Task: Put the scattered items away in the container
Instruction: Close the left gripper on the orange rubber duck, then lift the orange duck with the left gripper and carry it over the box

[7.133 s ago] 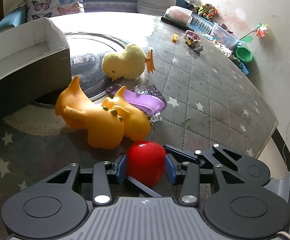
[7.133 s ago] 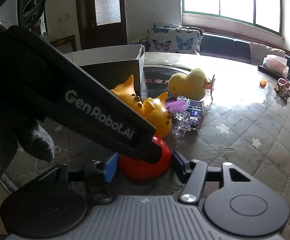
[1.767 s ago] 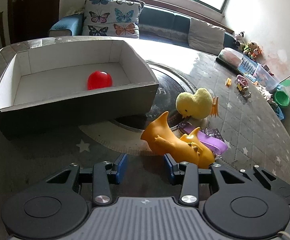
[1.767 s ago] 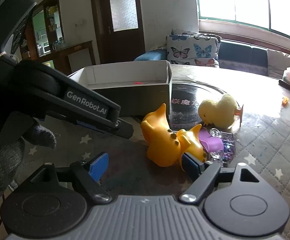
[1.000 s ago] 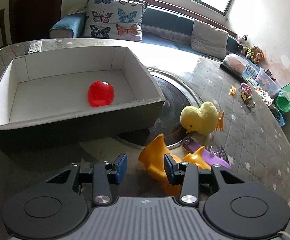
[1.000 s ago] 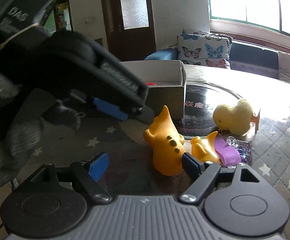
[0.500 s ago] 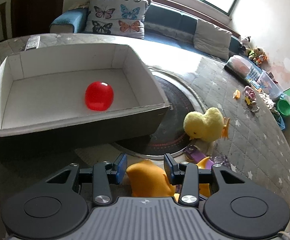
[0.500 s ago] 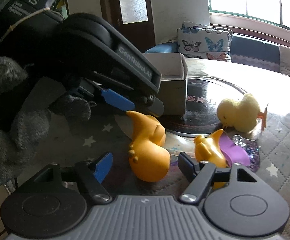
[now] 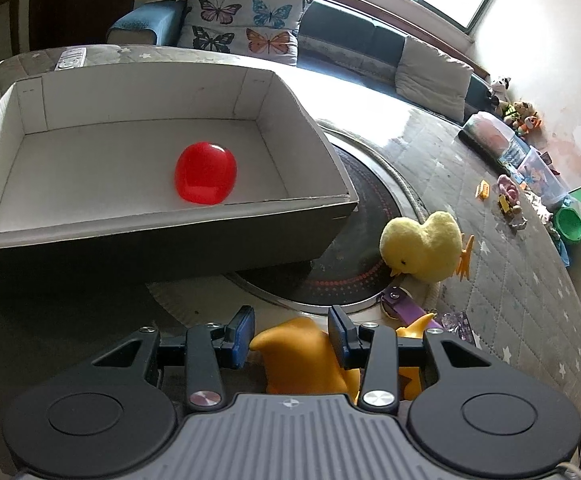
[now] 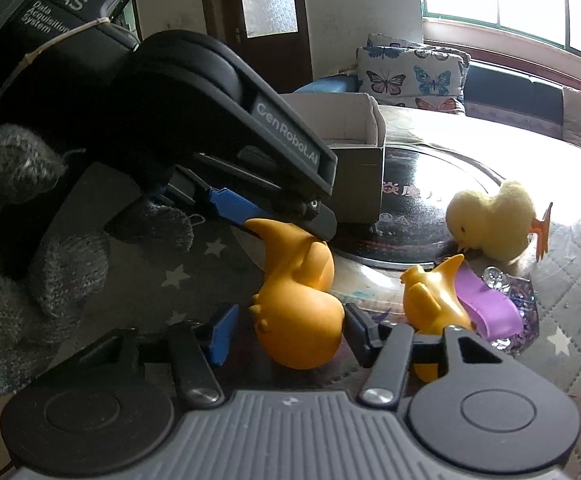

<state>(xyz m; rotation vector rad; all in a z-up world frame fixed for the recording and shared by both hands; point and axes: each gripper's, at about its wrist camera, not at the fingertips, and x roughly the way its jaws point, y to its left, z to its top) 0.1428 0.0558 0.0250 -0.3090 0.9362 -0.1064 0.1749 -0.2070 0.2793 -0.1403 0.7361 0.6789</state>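
Between the left tool's parted jaws: orange toy.

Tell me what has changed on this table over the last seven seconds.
The red ball, once held in the left hand-held gripper, now lies in the box. That gripper has come down with its jaws around the tail of the larger orange toy, which has been turned away from the smaller orange toy. The right hand-held gripper straddles its body, open. The plush chick stayed put.

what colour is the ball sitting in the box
Red: the ball lies on the white floor of the box, clearest in the left wrist view.
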